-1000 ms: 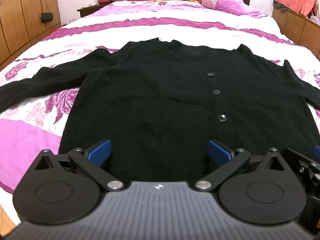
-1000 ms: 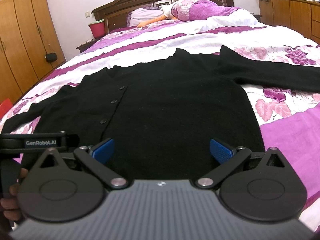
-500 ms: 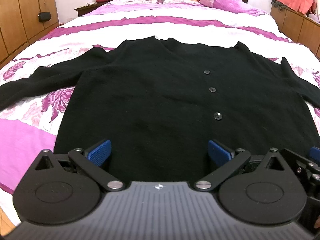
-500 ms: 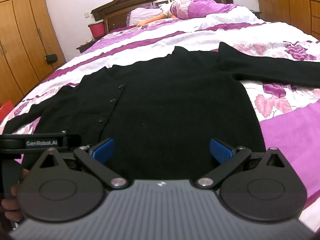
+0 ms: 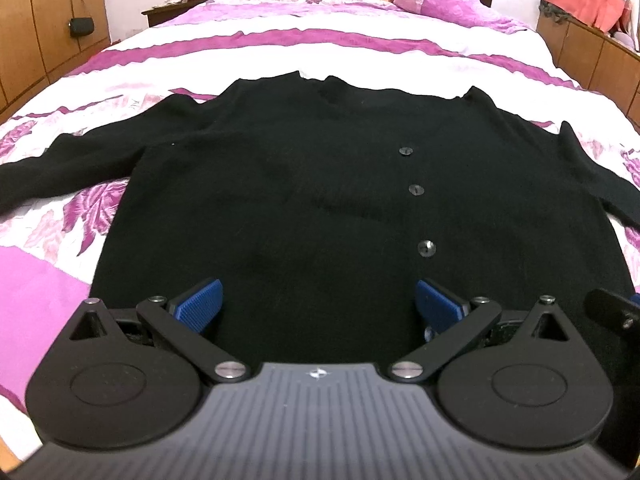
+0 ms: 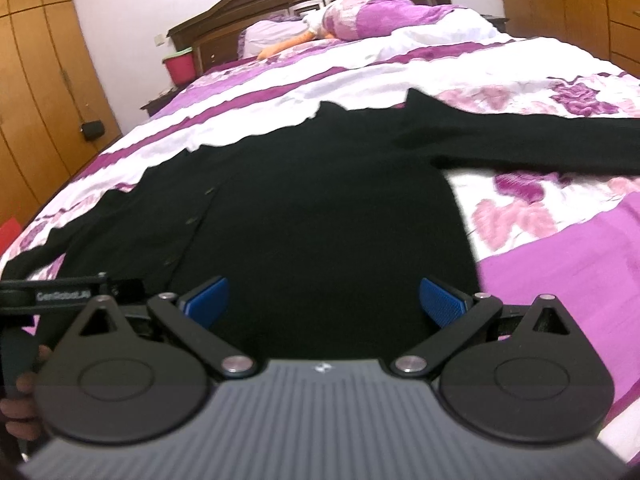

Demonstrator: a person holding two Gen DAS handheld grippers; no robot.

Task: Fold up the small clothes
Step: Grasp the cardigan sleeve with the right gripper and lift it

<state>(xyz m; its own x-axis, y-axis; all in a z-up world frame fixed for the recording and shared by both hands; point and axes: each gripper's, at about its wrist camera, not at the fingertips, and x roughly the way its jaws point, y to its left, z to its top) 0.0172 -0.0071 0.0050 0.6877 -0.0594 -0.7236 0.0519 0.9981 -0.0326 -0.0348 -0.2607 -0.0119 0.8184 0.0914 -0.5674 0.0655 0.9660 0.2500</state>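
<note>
- Black cardigan [image 5: 280, 208] lies flat and buttoned on the bed's purple-and-white bedspread [image 5: 320, 52], collar toward the headboard, hem toward the cameras, both sleeves spread out sideways.
- Left sleeve [image 5: 80, 160] runs out over the floral print toward the bed's left edge; nothing has been folded yet.
- Left gripper [image 5: 318, 306] hangs over the hem on the left half of the body, blue pads spread wide and holding nothing.
- Buttons [image 5: 416, 190] run in a line up the front, a handy centre mark for the fold.
- Right gripper [image 6: 324, 302] hovers over the hem on the right half, its fingers equally far apart and empty; this view is blurred.
- Right sleeve [image 6: 520, 144] stretches flat toward the right edge.
- Judgement: the step in hand is the approach to a first grasp. To do it well, take both knit layers at the hem corners, pinching low so only the cardigan and not the bedspread is caught, and lift both sides evenly so the body stays square.
</note>
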